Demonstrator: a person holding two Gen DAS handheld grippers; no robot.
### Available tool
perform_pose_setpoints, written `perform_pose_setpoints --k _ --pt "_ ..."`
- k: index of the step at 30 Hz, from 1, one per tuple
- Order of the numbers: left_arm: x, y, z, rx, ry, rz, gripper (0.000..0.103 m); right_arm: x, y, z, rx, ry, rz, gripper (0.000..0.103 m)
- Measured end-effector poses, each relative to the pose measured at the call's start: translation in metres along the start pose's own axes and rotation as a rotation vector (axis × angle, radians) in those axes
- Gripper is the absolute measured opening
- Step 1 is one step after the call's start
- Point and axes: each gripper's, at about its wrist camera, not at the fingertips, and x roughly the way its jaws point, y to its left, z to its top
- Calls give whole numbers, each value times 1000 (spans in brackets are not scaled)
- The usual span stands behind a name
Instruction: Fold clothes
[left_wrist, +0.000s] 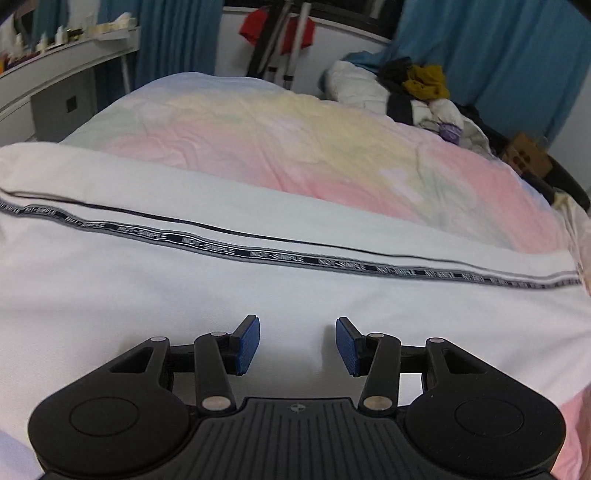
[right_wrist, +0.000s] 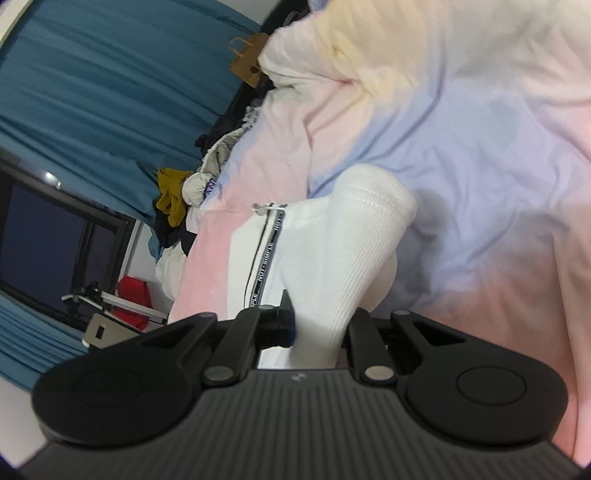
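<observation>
White zip-up garment with black lettered tape (left_wrist: 258, 288) lies across frame centre on pastel bed quilt (left_wrist: 295, 140). Right hand-held gripper (right_wrist: 317, 328) clamps its ribbed cuff (right_wrist: 354, 240); left hand-held gripper (left_wrist: 297, 343) hovers, jaws apart. Carry cuff across flat, keeping tension.

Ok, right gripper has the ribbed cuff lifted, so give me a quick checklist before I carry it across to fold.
1. Right gripper shut on the ribbed cuff: ok.
2. Left gripper open, over the white garment, holding nothing: ok.
3. Garment flat under the left gripper: ok.
4. Zipper tape straight: ok.
5. Quilt beyond the garment free of loose items: ok; clothes pile sits far off.
6. Landing spot for the cuff: cannot tell.
</observation>
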Motion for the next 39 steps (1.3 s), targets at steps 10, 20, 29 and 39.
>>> perform_pose_setpoints --k 10,20,29,39 --pt "1 -7 2 82 -11 -12 49 -6 38 -7 -250 -51 -30 13" --pt "-27 19 27 17 -113 -121 49 -56 176 -103 -963 -233 52 13" --pt "-74 103 33 -419 -339 -149 67 -83 198 -343 -1774 -131 273 13" --pt "-55 96 37 -413 -267 -198 67 -70 142 -411 -1872 54 275 13"
